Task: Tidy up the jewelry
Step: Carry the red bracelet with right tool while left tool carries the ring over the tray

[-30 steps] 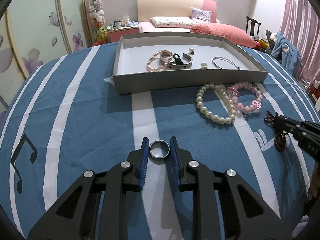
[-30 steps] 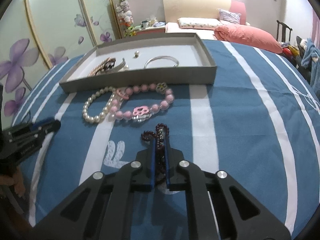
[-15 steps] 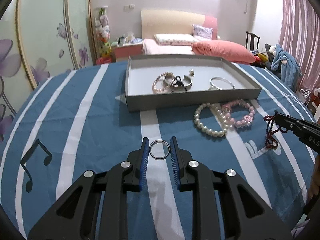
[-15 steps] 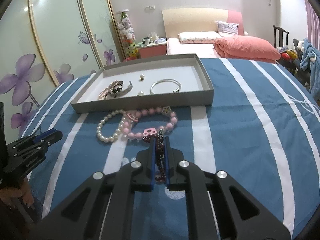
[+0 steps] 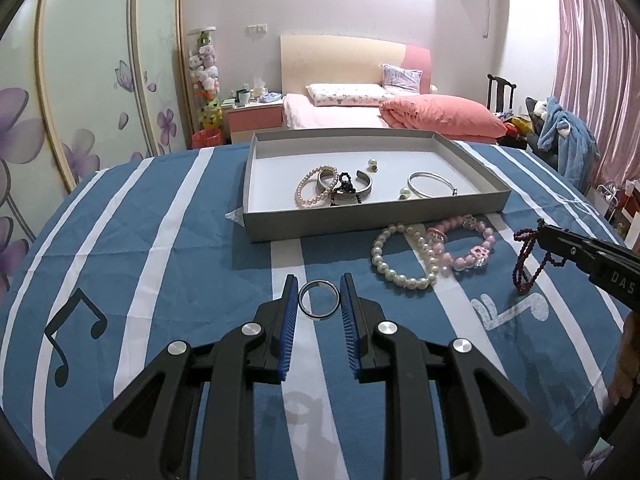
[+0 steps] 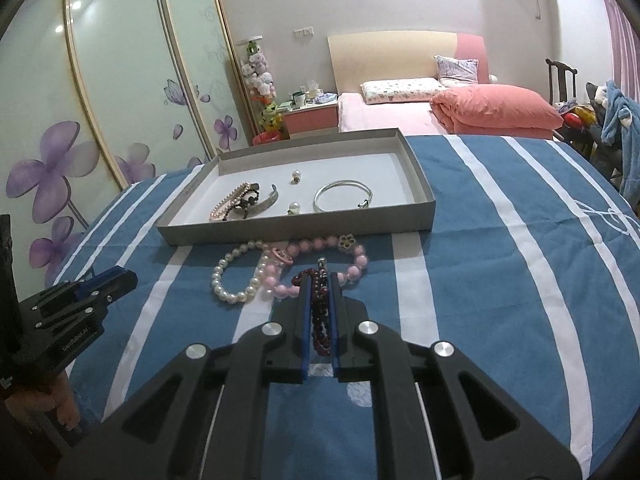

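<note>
On the striped blue cloth before the left wrist camera, we carry the left gripper (image 5: 319,294) with its jaws narrowed onto a silver ring (image 5: 319,300), the blue pads pressing its two sides. A second ago the ring lay low against the cloth and the grey tray (image 5: 360,226) sat near the top of the view; now the cloth has dropped away, the room behind shows more fully, and the ring rides clear of the surface, so we judge both the lift and the grip good. At the right edge the right gripper (image 5: 541,235) hangs a dark red bead bracelet (image 5: 528,260) in the air, where earlier it trailed close to the cloth. The white pearl bracelet (image 5: 404,258) and the pink bead bracelet (image 5: 466,246) lie touching each other just in front of the tray, not yet put away

Through the right wrist camera, our right jaws are fully closed on the red strand, which runs down between the pads. The view has tilted up since a second ago, and the loop that lay spread ahead of the fingertips is now bunched in the jaws. The tray already holds a silver bangle (image 6: 342,197), a cuff with a pink strand, and two small pearl pieces. With both pieces raised, we judge the carry to the tray comes next
</note>
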The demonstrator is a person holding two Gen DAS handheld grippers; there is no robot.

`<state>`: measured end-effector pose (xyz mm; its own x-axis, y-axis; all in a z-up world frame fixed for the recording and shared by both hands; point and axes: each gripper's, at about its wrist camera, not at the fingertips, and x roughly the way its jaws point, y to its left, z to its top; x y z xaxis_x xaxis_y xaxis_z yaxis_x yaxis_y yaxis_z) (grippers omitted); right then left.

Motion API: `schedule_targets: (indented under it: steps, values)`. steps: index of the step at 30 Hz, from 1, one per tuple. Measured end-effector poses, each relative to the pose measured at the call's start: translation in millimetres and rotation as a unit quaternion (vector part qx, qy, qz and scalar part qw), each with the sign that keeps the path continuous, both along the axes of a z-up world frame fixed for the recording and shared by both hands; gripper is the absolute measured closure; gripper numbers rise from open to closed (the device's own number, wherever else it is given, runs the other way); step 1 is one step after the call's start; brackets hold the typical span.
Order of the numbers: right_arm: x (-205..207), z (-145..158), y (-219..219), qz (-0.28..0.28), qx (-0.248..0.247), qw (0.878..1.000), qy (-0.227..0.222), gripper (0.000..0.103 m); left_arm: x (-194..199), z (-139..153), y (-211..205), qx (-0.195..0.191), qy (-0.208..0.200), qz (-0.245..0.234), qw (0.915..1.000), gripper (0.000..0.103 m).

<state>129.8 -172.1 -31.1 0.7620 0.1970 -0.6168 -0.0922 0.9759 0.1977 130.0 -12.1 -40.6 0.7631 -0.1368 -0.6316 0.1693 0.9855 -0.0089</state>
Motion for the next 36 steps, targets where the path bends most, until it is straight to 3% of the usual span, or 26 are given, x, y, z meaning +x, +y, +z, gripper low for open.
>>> schedule_targets:
  steps: [8,21,28,36]
  values:
    - [-10.8,25.6,9.6,-0.008,-0.009,0.998,-0.066,0.094,-5.3,17.5,-5.0,-0.014,-0.041,0.007,0.999,0.081]
    - [-18.8,62.4,26.1,-0.02,-0.036,0.982,-0.182,0.094,-3.8,40.4,-20.8,-0.024,-0.114,0.014,0.9931,0.081]
    - [-10.2,69.9,28.1,-0.023,-0.043,0.978,-0.203,0.094,4.0,50.9,-25.6,-0.019,-0.15,0.023,0.9883,0.081]
    - [12.0,73.1,26.3,-0.025,-0.042,0.977,-0.206,0.094,19.9,50.2,-26.7,-0.017,-0.154,0.029,0.9874,0.081]
